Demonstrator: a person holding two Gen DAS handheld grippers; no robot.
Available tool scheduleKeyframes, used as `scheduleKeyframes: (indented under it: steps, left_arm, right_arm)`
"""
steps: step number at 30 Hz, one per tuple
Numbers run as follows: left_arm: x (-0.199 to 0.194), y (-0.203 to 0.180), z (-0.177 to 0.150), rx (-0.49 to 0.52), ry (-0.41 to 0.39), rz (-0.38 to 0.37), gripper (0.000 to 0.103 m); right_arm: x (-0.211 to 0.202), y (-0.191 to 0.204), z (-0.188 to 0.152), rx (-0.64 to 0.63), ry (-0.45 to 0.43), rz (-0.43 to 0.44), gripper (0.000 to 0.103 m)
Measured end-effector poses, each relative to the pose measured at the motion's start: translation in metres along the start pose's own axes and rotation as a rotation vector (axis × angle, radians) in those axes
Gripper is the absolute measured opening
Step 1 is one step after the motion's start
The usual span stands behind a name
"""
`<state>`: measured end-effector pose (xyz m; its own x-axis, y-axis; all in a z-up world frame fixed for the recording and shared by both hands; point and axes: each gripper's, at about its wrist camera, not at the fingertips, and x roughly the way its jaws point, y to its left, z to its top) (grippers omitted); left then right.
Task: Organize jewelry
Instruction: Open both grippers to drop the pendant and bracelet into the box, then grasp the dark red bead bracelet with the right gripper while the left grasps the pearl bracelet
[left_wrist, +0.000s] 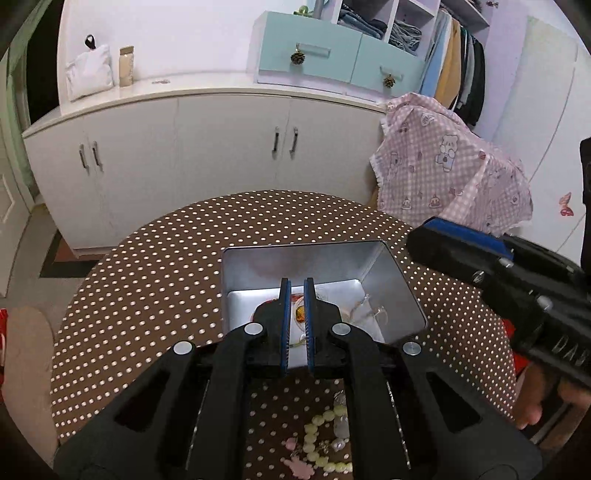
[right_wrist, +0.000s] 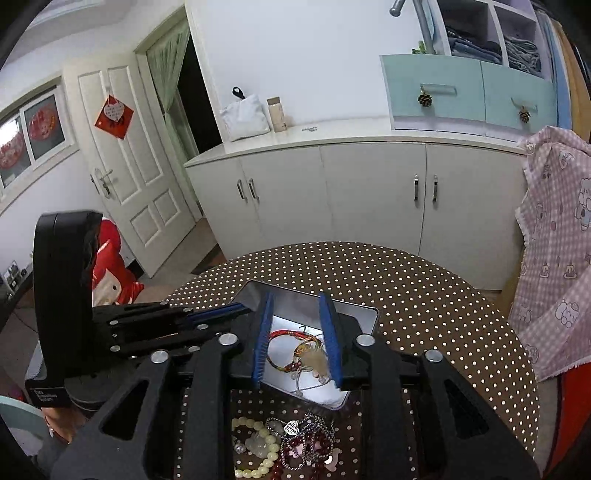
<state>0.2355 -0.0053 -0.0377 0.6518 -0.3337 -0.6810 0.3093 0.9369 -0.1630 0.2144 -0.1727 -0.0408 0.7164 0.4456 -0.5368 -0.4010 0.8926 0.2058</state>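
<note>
nearest the person, a loose jewelry pile of pale bead bracelets, a dark red bead strand and a ball chain lies on the dotted table, just short of the metal tin. the left gripper hangs over the tin with its blue pads nearly together, closed on nothing i can see. the right gripper also hangs above the tin, jaws parted and empty. between and below its fingers, on the tin floor, lie a red cord bracelet and tangled chains. beyond the tin stands a white cabinet; right of the tin hangs pink checked cloth.
</note>
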Motion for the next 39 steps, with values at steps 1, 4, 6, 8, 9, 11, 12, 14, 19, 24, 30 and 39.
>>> scheduleKeyframes:
  steps: [1, 4, 6, 8, 9, 11, 12, 14, 19, 24, 30, 39]
  left_arm:
    - [-0.004, 0.0, -0.002, 0.004, -0.006, -0.003, 0.007]
    - [-0.018, -0.002, -0.01, 0.008, -0.023, -0.003, 0.007]
    - [-0.024, -0.003, -0.014, 0.012, -0.031, -0.002, 0.008]
    - [-0.034, -0.003, -0.022, 0.007, -0.046, -0.016, 0.054]
    - [-0.039, -0.002, -0.025, -0.002, -0.063, -0.013, 0.088]
    - [-0.056, -0.003, -0.035, -0.016, -0.157, 0.019, 0.088]
    - [-0.059, -0.005, -0.038, -0.003, -0.162, 0.035, 0.088]
    - [-0.065, -0.008, -0.045, 0.008, -0.167, 0.045, 0.088]
    - [-0.07, -0.016, -0.065, 0.044, -0.169, 0.08, 0.088]
    - [-0.066, -0.029, -0.091, 0.081, -0.138, 0.084, 0.088]
    - [-0.052, -0.063, -0.118, 0.183, -0.098, 0.073, 0.085]
    - [-0.026, -0.075, -0.129, 0.22, 0.012, 0.046, 0.053]
  right_arm:
    - [-0.006, 0.0, -0.001, 0.001, -0.009, -0.001, 0.032]
    - [-0.018, -0.001, -0.007, 0.011, -0.025, 0.008, 0.033]
    - [-0.028, -0.001, -0.014, 0.011, -0.032, 0.009, 0.035]
    - [-0.036, 0.001, -0.021, 0.007, -0.04, 0.005, 0.037]
    - [-0.04, 0.002, -0.026, 0.005, -0.041, 0.002, 0.037]
    - [-0.045, 0.004, -0.036, 0.006, -0.038, 0.001, 0.038]
    - [-0.045, 0.004, -0.04, 0.005, -0.034, 0.001, 0.038]
    - [-0.05, 0.004, -0.053, 0.014, -0.029, -0.002, 0.039]
    - [-0.058, 0.004, -0.08, 0.029, -0.008, -0.029, 0.04]
    - [-0.067, -0.002, -0.106, 0.061, 0.011, -0.061, 0.044]
    - [-0.07, -0.01, -0.131, 0.103, 0.047, -0.064, 0.045]
    - [-0.073, -0.021, -0.147, 0.131, 0.064, -0.067, 0.046]
